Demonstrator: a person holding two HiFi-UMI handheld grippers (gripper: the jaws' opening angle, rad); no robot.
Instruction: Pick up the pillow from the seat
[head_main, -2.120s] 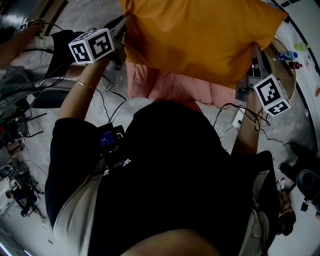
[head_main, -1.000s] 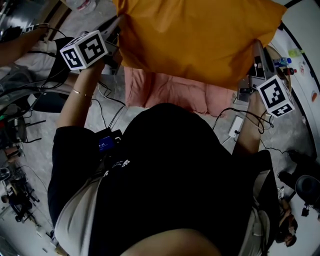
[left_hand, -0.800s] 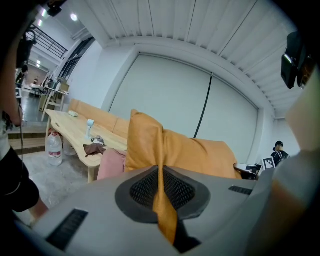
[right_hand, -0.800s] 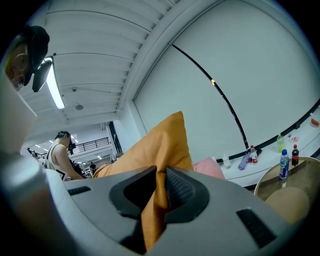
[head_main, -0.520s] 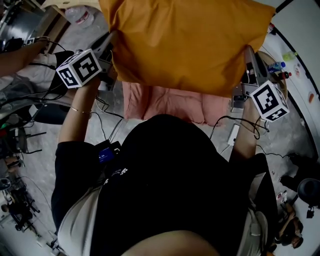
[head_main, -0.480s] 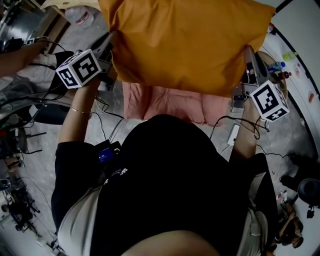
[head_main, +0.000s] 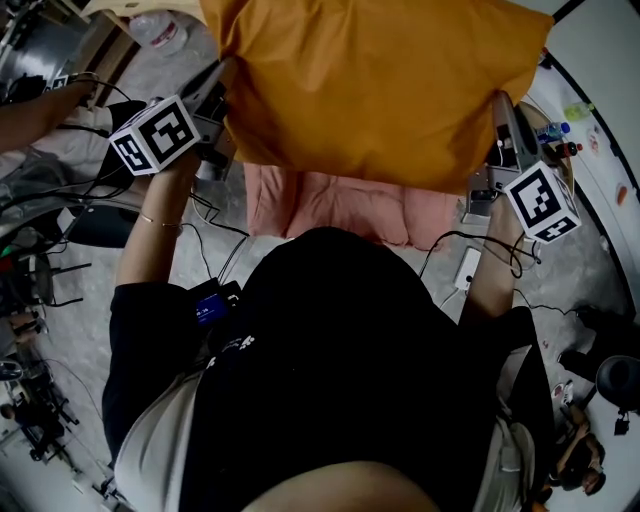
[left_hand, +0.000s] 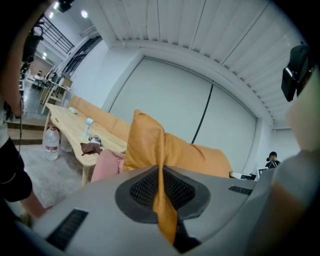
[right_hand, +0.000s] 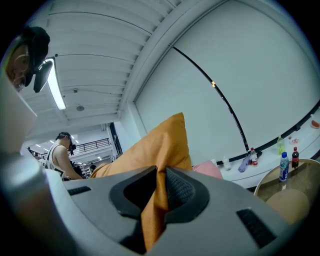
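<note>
An orange pillow hangs in the air in front of the person, held up by both grippers. My left gripper is shut on the pillow's left corner; in the left gripper view the orange fabric is pinched between the dark pads. My right gripper is shut on the right corner, with the orange cloth squeezed between its jaws. Below the pillow a pink cushion lies on the seat.
A wooden table with a water jug beside it stands at the left. Bottles stand on a round table at the right. Cables and a chair lie on the floor at the left. Another person stands far off.
The pillow has been lifted a little higher and leftward with both grippers; the left cube has shifted left and up. Both grips hold unchanged.
</note>
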